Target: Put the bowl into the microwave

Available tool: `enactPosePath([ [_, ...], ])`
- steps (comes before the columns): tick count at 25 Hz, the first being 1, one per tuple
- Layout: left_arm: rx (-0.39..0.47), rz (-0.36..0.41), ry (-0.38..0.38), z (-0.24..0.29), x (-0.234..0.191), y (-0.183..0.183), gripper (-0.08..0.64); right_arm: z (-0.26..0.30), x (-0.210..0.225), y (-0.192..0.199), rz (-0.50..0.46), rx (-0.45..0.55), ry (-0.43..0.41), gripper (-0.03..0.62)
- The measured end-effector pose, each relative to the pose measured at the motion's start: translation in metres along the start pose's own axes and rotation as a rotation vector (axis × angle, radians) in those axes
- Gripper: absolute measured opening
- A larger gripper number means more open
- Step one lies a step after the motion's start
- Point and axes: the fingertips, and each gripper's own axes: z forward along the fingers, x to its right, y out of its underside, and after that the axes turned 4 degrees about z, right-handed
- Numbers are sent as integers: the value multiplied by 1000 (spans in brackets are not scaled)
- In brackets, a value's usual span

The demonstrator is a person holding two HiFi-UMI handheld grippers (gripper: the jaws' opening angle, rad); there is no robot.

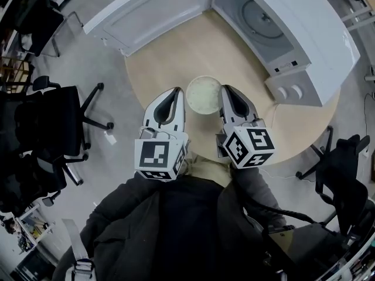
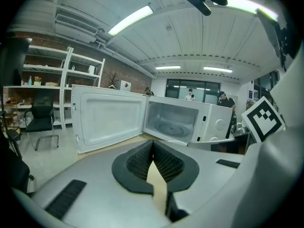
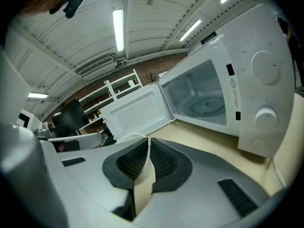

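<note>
Bowl [image 1: 204, 93]: round, shallow, off-white with a paler rim, over the round wooden table [image 1: 176, 57]. It lies between the two grippers and in front of the open microwave [image 1: 304, 34]. The right gripper [image 1: 225, 92] has its jaws narrowed onto the bowl's thin rim. The left gripper [image 1: 176, 93] has its jaws closed together on nothing, just beside the bowl. Black-and-white square markers cover each gripper's cube. A label [image 3: 233, 99] beside the microwave's cavity is too small to read.

An office-like lab: swivel chairs [image 1: 50, 122] at left, far wall shelves [image 2: 83, 72], ceiling strip lights [image 2: 130, 19], a microwave [image 1: 304, 34] on a round table [image 1: 176, 63].
</note>
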Motion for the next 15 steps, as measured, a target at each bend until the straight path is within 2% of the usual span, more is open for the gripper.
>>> enactPosePath([
  [6,-22,19,27,24,-18,-25,9,27,-3,-14,32,5,13,23],
  [15,-48,128,173,55,14,-48,9,24,16,-35,102,88,89,23],
])
